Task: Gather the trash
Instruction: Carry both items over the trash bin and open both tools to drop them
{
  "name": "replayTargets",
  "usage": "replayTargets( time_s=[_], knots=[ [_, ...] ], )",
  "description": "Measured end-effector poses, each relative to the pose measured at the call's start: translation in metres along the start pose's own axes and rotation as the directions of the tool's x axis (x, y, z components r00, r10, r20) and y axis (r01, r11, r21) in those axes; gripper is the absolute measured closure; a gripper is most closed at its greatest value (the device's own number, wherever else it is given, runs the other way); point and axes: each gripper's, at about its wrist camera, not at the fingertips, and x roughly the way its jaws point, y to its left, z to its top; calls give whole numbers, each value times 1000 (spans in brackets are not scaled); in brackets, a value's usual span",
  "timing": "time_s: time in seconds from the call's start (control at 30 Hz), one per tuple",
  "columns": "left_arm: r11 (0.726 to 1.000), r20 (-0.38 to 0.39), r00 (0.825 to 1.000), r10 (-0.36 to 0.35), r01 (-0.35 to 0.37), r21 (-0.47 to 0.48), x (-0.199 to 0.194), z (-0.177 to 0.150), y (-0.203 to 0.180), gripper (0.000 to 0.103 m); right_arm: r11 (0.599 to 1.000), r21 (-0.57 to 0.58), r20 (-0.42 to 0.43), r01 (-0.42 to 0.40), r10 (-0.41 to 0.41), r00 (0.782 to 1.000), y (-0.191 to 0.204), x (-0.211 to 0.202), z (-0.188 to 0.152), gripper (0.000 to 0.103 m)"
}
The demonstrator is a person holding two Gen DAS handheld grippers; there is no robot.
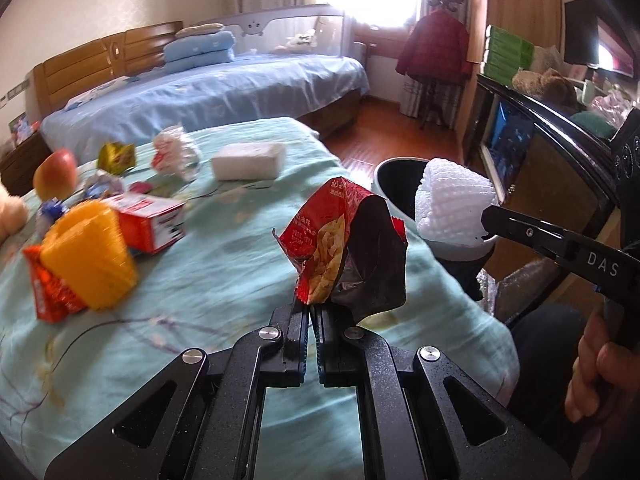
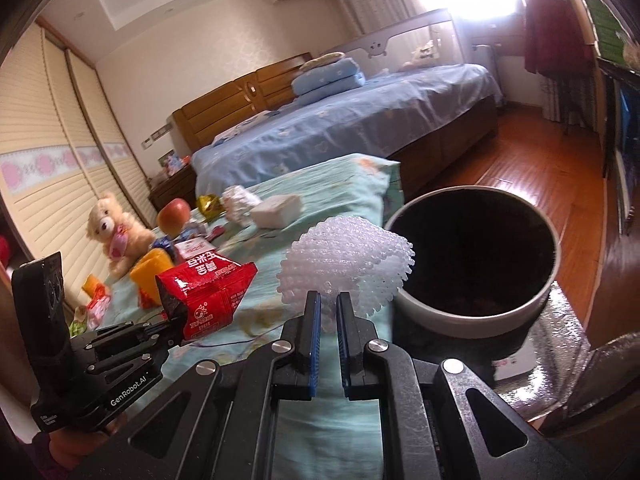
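My left gripper (image 1: pixel 311 307) is shut on a crumpled red snack wrapper (image 1: pixel 344 248) and holds it above the teal cloth. It also shows in the right wrist view (image 2: pixel 210 294), with the left gripper (image 2: pixel 174 318) at lower left. My right gripper (image 2: pixel 328 300) is shut on a white foam fruit net (image 2: pixel 348 268), held beside the rim of the white trash bin (image 2: pixel 476 312) with a black inside. In the left wrist view the foam net (image 1: pixel 454 204) hangs over the bin (image 1: pixel 394 180), held by the right gripper (image 1: pixel 486 226).
On the teal-covered table (image 1: pixel 224 264) lie a yellow plastic piece (image 1: pixel 90 256), a red-white box (image 1: pixel 150 222), an apple (image 1: pixel 55 174), a white foam block (image 1: pixel 248 161), crumpled wrappers (image 1: pixel 176 152) and a gold wrapper (image 1: pixel 116 156). A teddy bear (image 2: pixel 116 232) sits at left. A blue bed (image 1: pixel 208 100) stands behind.
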Motion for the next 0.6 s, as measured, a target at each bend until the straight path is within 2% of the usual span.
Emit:
replayTargets(
  time_s=[0.6],
  knots=[
    [996,-26,999,-39,41,84,44,43,-49,100,991,83,7,101,-102,995,-63,5,19,95]
  ],
)
